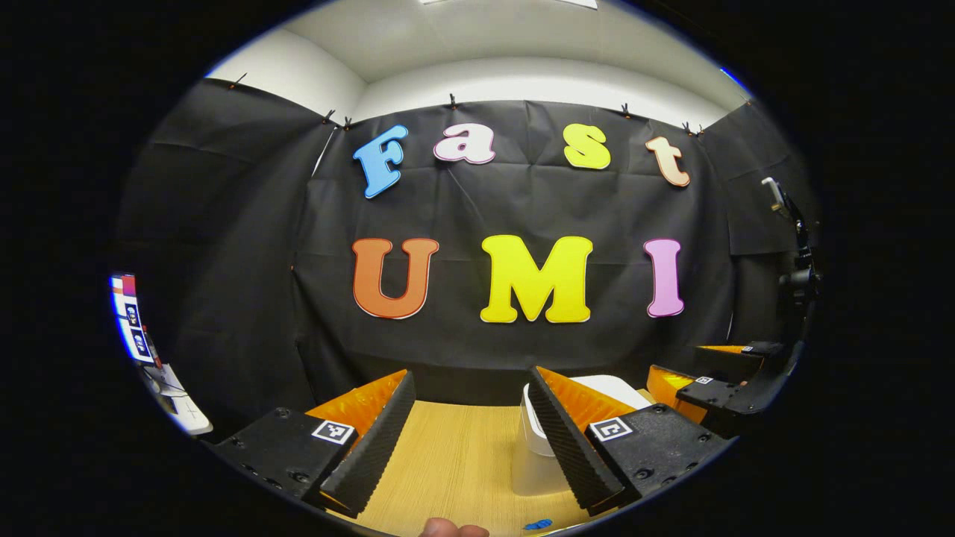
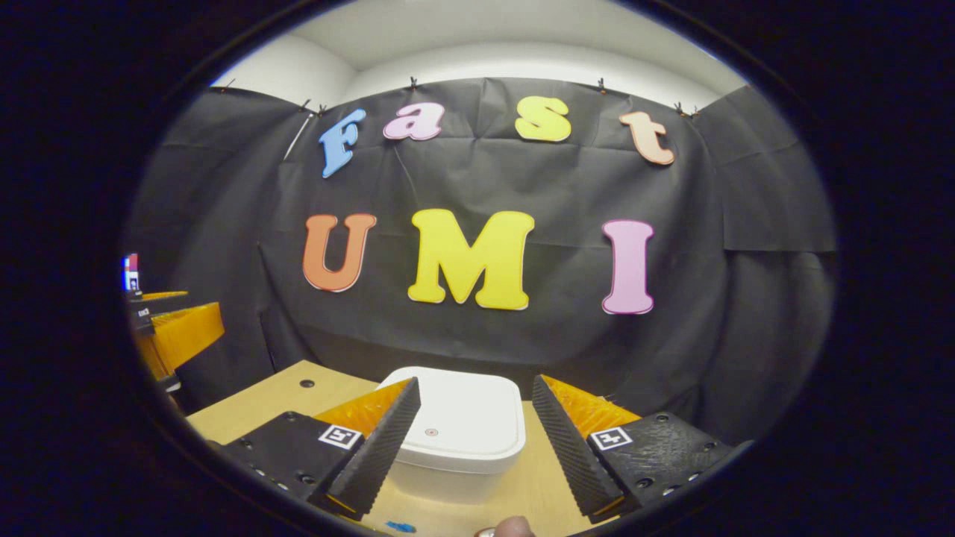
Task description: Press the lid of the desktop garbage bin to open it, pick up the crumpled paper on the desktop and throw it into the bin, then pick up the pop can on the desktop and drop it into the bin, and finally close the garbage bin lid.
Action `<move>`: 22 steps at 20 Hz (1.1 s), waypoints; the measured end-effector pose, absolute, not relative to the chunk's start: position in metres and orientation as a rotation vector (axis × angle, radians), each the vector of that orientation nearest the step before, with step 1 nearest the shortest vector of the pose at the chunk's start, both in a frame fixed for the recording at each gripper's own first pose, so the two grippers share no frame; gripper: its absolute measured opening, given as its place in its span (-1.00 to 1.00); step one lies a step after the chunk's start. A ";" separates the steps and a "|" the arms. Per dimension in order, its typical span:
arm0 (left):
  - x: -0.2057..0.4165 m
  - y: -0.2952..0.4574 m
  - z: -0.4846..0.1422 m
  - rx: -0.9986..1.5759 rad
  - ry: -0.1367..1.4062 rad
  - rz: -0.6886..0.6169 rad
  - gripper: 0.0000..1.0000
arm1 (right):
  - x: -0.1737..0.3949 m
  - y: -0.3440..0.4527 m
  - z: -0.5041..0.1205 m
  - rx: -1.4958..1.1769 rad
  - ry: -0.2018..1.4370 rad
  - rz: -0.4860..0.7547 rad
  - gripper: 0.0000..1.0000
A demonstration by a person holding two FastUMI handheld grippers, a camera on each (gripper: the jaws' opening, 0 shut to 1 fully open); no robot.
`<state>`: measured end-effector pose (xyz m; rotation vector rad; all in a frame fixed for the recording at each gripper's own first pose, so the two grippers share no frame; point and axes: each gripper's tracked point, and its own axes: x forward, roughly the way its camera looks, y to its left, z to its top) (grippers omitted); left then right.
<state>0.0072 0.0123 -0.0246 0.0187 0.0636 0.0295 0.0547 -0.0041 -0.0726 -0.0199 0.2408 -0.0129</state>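
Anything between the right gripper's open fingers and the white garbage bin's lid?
No. In the right gripper view the right gripper stands open with the white square plastic garbage bin, lid closed, directly ahead; nothing intervenes.

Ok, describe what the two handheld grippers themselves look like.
The left gripper and the right gripper look alike: two wedge-shaped fingers with ribbed inner faces, each on a dark block with bolt holes and a small square black-and-white marker. The right gripper shows again at the edge of the left gripper view.
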 end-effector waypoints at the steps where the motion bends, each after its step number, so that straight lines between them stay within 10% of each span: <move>1: 0.007 0.013 -0.024 0.020 0.063 0.030 0.96 | 0.058 -0.004 -0.079 -0.015 0.258 -0.012 0.90; 7: 0.009 0.014 -0.027 0.014 0.070 0.035 0.96 | 0.078 0.006 -0.102 -0.005 0.336 0.013 0.56; 17: 0.002 0.018 -0.026 0.031 0.068 0.061 0.96 | 0.091 0.014 -0.130 -0.002 0.426 0.030 -0.95; 22: 0.002 0.021 -0.028 0.035 0.071 0.075 0.96 | 0.100 0.019 -0.148 -0.006 0.461 0.055 -0.96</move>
